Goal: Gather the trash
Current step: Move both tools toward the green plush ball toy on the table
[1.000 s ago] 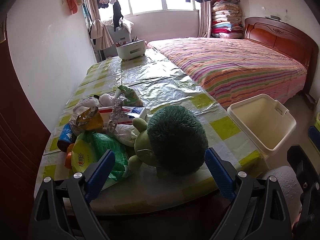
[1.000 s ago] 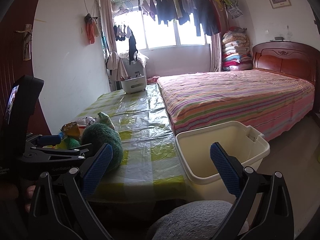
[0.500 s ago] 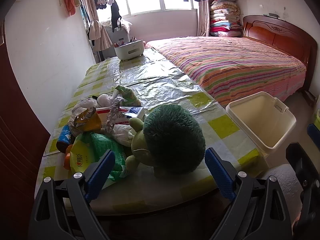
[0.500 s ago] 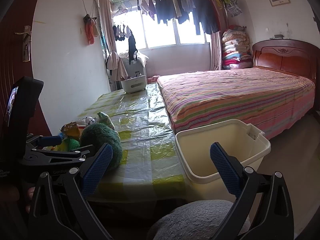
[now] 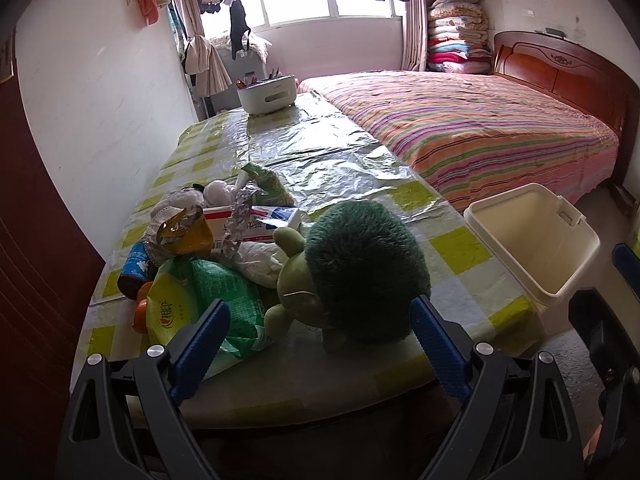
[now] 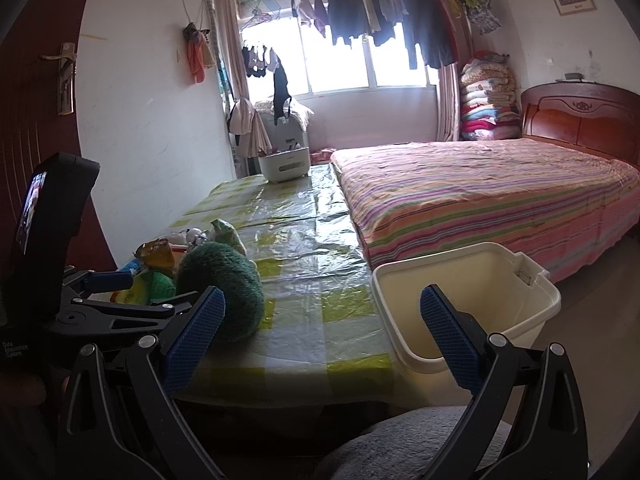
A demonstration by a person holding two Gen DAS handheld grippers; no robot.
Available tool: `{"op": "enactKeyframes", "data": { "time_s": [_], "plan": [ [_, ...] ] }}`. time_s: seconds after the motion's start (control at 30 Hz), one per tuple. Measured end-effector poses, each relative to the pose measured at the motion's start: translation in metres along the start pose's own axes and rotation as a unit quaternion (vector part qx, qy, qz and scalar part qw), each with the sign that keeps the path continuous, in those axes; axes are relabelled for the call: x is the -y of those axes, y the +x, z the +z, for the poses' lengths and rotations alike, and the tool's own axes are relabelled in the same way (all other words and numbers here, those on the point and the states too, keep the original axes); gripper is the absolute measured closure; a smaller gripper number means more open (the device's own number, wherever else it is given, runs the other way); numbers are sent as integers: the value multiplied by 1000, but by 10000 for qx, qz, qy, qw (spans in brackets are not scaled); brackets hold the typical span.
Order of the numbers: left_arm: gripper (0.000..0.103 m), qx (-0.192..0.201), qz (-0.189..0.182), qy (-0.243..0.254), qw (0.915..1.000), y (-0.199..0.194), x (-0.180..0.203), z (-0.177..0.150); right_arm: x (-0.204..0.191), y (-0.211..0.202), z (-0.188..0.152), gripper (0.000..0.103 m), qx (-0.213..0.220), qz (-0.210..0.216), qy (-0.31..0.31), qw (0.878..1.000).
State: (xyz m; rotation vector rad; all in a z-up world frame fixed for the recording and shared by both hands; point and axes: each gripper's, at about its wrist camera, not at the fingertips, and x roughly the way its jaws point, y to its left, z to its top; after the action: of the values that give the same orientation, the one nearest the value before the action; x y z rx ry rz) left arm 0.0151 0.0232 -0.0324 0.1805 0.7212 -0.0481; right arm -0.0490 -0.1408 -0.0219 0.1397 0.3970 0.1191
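The task looked not yet started, as I judged it. The cream bin [image 5: 532,248] stood on the floor just beside the table [image 5: 328,156], at its right corner, and the part of its inside that showed held nothing. All the trash was on the table near the front left edge, in one heap: a green and yellow snack bag [image 5: 200,300], a torn golden wrapper [image 5: 186,232], a white and red carton [image 5: 256,224], a crumpled white paper [image 5: 256,260], a blue can [image 5: 134,268] and a green packet [image 5: 266,184] behind them. A green plush toy [image 5: 360,272] sat against this heap; probably it was not trash.

The left gripper [image 5: 320,344] was released, its blue pads wide apart, one before the snack bag and one beside the toy, holding nothing. The right gripper [image 6: 320,340] was also wide open and empty, hanging between the table and the bin
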Motion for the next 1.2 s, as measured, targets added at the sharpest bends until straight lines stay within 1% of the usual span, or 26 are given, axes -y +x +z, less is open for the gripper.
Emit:
{"op": "enactKeyframes", "data": {
  "time_s": [0.47,1.2],
  "plan": [
    [14,17,65,-95,9999,-2,-10,0,-6,4,-1,6,-43,28,-46,10000],
    [14,13,131,-245,9996,-4,-26,-3,-25,13,2,6,-135,215,-256,9994]
  ]
}}
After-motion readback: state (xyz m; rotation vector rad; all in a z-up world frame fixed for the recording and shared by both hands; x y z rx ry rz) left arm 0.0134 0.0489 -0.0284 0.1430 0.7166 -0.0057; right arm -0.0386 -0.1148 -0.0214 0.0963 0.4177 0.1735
